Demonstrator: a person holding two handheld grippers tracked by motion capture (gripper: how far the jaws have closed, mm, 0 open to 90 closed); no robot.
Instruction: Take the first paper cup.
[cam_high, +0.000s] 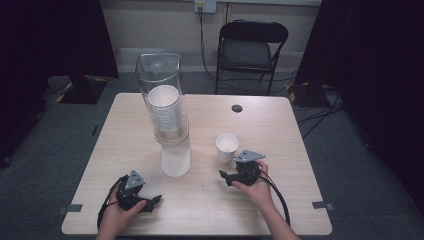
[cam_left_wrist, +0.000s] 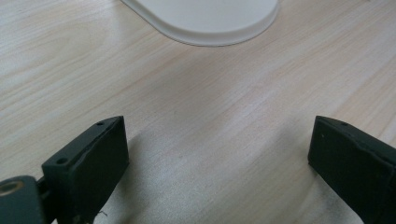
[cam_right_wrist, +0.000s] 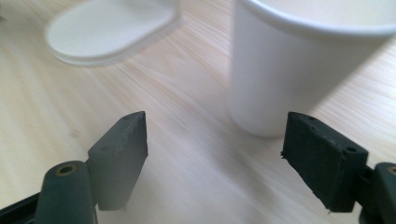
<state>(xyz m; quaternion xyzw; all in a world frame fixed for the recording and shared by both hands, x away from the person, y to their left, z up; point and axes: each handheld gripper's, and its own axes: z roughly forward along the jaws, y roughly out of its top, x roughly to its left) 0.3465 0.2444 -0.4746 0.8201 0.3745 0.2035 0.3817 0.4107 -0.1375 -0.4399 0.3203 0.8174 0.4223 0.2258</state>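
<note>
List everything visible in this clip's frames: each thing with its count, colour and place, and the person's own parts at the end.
cup dispenser: one, clear tube on a white base, standing on the left half of the table
stacked cups: one stack, white, inside the dispenser tube
single cup: one, white, upright on the table, just ahead of the right gripper
table: one, light wood, centre of the high view
cable hole: one, dark, near the table's far edge
folding chair: one, black, behind the table
wall socket: one, pale, on the back wall
left gripper: one, black, near edge of the table, jaws open and empty
right gripper: one, black, jaws open beside the single cup, not touching it
hands: two, each holding a gripper
</note>
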